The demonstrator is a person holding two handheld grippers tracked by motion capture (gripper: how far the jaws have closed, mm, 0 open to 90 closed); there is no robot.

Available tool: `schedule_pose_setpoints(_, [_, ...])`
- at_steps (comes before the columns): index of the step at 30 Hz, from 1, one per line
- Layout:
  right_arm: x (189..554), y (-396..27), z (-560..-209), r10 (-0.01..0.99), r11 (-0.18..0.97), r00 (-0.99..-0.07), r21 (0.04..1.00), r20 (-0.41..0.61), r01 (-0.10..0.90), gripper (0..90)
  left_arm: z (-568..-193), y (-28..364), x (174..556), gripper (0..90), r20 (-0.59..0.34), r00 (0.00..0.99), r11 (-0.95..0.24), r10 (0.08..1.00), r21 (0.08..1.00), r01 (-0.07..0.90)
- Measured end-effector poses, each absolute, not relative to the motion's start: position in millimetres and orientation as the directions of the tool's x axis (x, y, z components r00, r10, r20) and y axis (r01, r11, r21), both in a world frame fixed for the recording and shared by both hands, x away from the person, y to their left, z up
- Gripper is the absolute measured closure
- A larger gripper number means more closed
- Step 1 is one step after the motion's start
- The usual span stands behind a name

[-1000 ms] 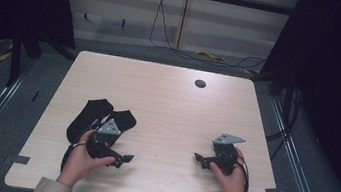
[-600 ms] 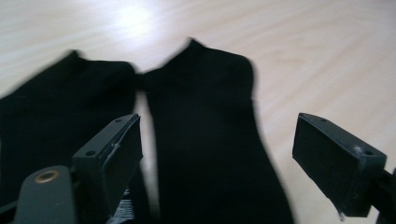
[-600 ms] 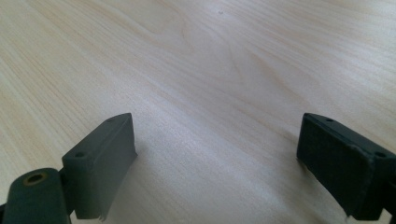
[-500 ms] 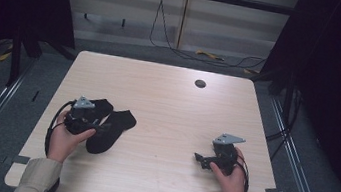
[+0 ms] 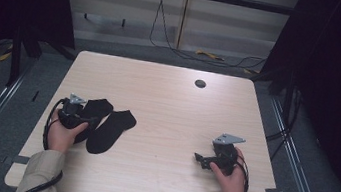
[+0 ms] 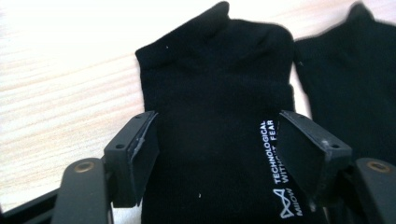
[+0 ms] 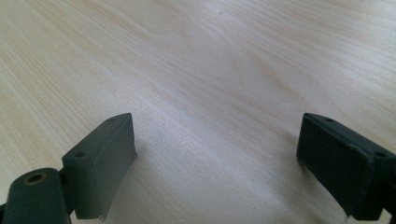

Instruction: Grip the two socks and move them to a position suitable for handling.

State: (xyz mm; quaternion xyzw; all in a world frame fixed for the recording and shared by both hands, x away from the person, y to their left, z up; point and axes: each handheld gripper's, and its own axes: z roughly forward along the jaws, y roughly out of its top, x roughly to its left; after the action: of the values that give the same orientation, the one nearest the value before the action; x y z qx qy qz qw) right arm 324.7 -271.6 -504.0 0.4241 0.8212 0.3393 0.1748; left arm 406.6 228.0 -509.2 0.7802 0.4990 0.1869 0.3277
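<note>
At lower left of the high view, the left gripper (image 5: 77, 111) sits over one black sock (image 6: 215, 121), its jaws astride it and just closing, pads not yet pressing. A second sock (image 5: 110, 130) lies beside. At lower right, the right gripper (image 5: 201, 160) rests on the table (image 5: 167, 105), jaws wide apart and holding nothing.

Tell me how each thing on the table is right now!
Left black fabric sock: flat on the table, between the left hand-held gripper's jaws.
Right black fabric sock: flat, beside the first.
Left hand-held gripper: jaws have just been closing, pads not yet pressing the sock.
Right hand-held gripper: open, nothing between its jaws.
Light wooden table: holds both socks.
</note>
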Motion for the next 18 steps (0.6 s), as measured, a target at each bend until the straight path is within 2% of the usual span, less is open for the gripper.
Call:
schedule_pose_setpoints(5, [324.2, -271.3, -504.0, 0.816, 0.409, -0.578, 0.705, 0.001, 0.580, 10.7, -507.0, 226.9, 403.8, 58.2, -0.047, 0.441, -0.283, 0.896, 0.705, 0.651])
schedule_pose_setpoints(8, [323.9, -271.1, -503.8, 0.819, 0.406, -0.574, 0.703, 0.004, 0.584, 10.8, -506.8, 227.6, 403.4, 77.8, -0.062, 0.461, -0.288, 0.885, 0.706, 0.647])
schedule_pose_setpoints(13, [324.1, -271.2, -503.9, 0.817, 0.408, -0.576, 0.704, 0.003, 0.581, 10.7, -502.5, 227.9, 404.0, 83.6, -0.082, 0.477, -0.292, 0.875, 0.697, 0.655])
schedule_pose_setpoints(18, [324.1, -271.2, -503.9, 0.817, 0.407, -0.576, 0.704, 0.003, 0.582, 10.7, -466.9, 219.1, 397.6, 84.1, -0.094, 0.551, -0.305, 0.829, 0.750, 0.587])
